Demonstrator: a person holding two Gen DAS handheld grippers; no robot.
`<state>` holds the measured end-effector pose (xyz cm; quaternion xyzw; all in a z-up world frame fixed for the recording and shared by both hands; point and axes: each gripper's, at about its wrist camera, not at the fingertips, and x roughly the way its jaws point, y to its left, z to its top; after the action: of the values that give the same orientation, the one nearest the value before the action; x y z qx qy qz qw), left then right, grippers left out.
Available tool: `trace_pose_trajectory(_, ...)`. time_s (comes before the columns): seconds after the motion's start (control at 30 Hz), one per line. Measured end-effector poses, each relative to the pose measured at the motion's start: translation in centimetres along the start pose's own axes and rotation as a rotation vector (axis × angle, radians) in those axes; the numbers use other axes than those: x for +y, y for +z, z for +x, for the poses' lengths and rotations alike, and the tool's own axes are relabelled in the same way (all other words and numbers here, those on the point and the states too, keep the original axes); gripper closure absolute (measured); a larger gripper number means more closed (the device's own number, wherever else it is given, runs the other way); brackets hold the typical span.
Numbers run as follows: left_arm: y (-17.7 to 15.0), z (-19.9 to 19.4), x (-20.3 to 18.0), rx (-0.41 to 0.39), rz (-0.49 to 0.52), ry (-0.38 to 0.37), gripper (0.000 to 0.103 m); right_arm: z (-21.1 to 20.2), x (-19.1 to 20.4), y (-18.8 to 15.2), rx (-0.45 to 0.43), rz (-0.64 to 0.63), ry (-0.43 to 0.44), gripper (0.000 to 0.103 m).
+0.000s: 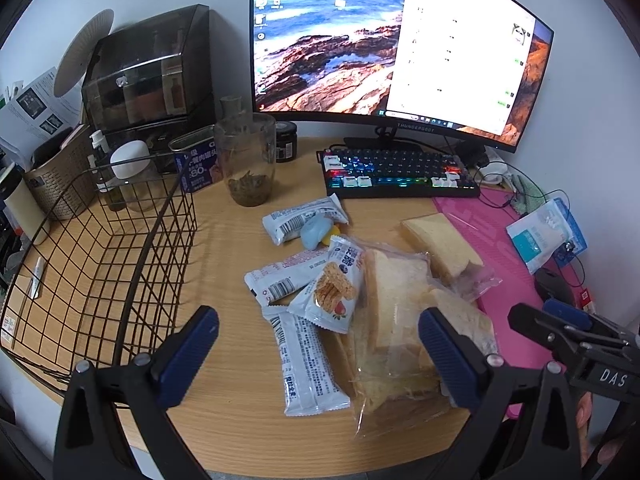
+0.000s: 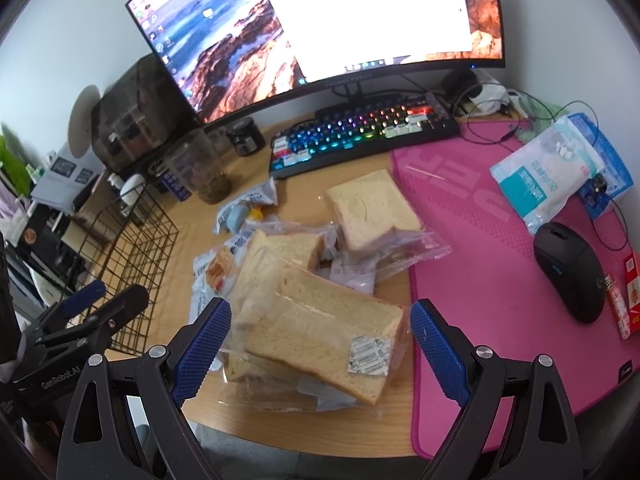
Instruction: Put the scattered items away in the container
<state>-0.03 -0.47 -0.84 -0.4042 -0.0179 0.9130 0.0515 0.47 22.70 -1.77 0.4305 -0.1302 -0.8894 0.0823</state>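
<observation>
A black wire basket (image 1: 100, 264) stands on the wooden desk at the left; it also shows in the right wrist view (image 2: 136, 240). Snack packets (image 1: 308, 360) and bagged bread slices (image 1: 400, 320) lie scattered in the middle. A nearer bagged bread stack (image 2: 320, 332) lies between my right fingers; another bread bag (image 2: 372, 208) lies further back. My left gripper (image 1: 320, 356) is open above the packets. My right gripper (image 2: 320, 344) is open, held over the bread stack. Neither holds anything.
A lit keyboard (image 1: 400, 172) and a monitor (image 1: 380, 40) stand at the back. A pink mat (image 2: 500, 260) carries a black mouse (image 2: 568, 272) and a white pouch (image 2: 548, 172). A glass jar (image 1: 246, 160), a can and a dark box (image 1: 148, 76) stand behind the basket.
</observation>
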Motion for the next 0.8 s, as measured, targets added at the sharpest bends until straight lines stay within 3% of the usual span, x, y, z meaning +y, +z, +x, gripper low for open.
trace_pose_trajectory(0.8, 0.05, 0.01, -0.23, 0.000, 0.040, 0.036, 0.003, 0.11, -0.12, 0.12, -0.005, -0.014, -0.014, 0.010)
